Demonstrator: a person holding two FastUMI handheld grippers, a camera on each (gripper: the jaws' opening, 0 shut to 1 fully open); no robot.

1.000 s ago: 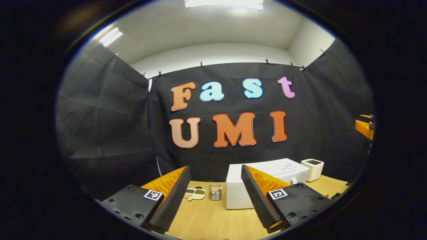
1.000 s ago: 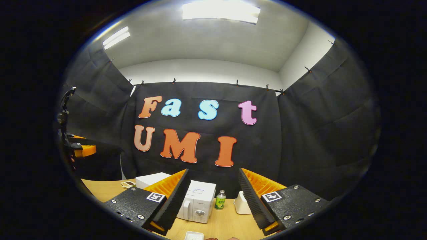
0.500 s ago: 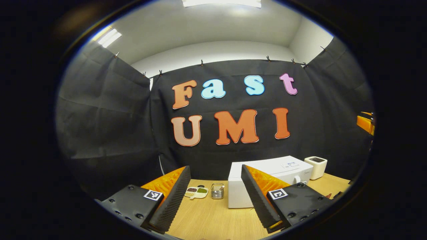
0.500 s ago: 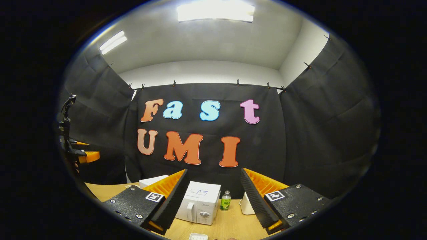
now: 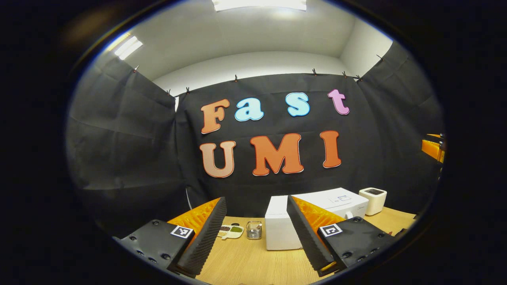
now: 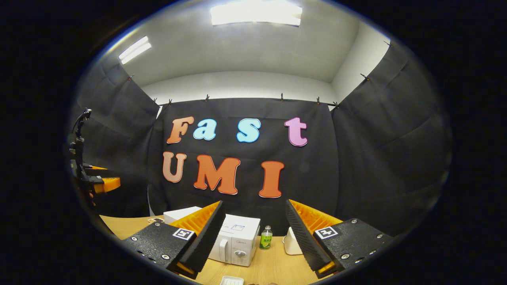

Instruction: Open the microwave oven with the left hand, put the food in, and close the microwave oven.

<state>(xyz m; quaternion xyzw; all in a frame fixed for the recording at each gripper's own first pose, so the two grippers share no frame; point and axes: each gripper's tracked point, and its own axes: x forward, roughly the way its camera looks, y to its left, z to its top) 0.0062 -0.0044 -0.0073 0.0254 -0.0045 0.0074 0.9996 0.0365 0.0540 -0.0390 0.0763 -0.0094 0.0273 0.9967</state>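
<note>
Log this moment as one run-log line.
stage: start | left gripper: open, empty | right gripper: open, empty | microwave oven: door closed, untouched

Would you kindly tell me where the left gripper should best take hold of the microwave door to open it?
Probably the upright handle on the microwave front, beside the knob. It is a vertical bar, so the left gripper should approach from the front, fingers either side.
</note>
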